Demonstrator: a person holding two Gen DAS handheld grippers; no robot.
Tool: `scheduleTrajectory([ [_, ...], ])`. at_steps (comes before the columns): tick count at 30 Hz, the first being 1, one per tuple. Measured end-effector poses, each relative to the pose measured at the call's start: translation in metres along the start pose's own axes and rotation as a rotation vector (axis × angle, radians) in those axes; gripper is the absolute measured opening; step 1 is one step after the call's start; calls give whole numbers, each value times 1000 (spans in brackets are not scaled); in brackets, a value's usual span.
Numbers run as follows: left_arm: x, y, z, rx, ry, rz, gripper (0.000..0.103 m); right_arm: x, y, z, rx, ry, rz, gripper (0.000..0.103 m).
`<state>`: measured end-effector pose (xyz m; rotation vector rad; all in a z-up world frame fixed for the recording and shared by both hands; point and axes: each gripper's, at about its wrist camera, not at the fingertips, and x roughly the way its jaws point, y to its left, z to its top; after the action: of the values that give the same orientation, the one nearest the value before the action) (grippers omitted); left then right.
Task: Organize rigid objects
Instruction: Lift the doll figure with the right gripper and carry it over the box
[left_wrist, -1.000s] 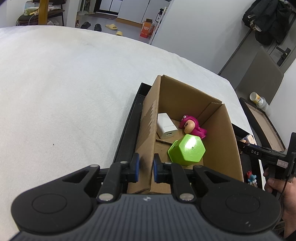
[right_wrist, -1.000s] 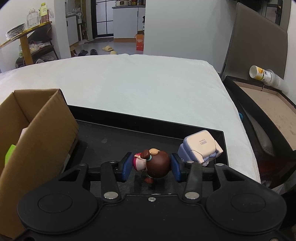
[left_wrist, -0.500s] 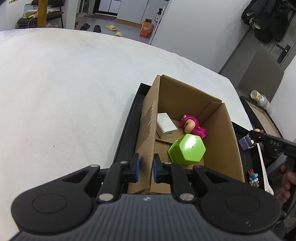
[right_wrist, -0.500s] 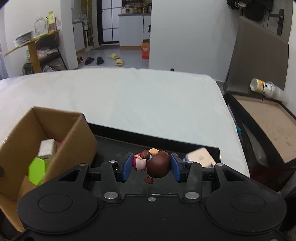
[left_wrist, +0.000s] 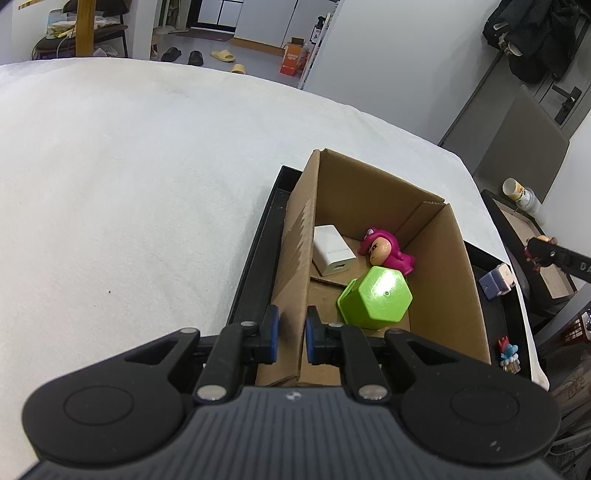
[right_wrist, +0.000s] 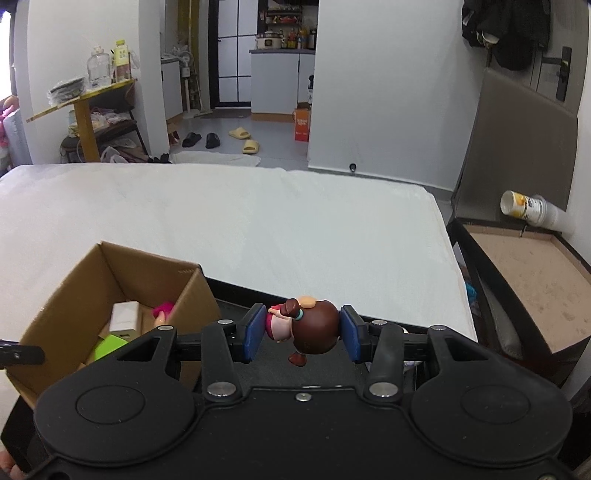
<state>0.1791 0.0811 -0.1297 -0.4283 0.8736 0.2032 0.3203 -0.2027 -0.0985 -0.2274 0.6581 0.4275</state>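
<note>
An open cardboard box stands in a black tray on the white surface. Inside it lie a white charger, a pink figurine and a green hexagonal block. My left gripper is shut on the box's near left wall. My right gripper is shut on a brown-haired doll, held above the tray just right of the box. In the left wrist view that gripper shows at the right edge.
A small lilac and white toy and a tiny blue and red figure lie in the tray right of the box. Past the white surface, an open brown-lined case with a can stands at the right.
My right gripper has risen from the tray with the doll, and the box's inside now shows in its view. The left gripper has kept still on the box wall.
</note>
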Motion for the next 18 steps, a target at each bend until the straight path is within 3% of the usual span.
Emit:
scheduleTrajectory([
  [18,0,0,0,2,-1,3,13,-33,37,17,-61,-107,104,43],
])
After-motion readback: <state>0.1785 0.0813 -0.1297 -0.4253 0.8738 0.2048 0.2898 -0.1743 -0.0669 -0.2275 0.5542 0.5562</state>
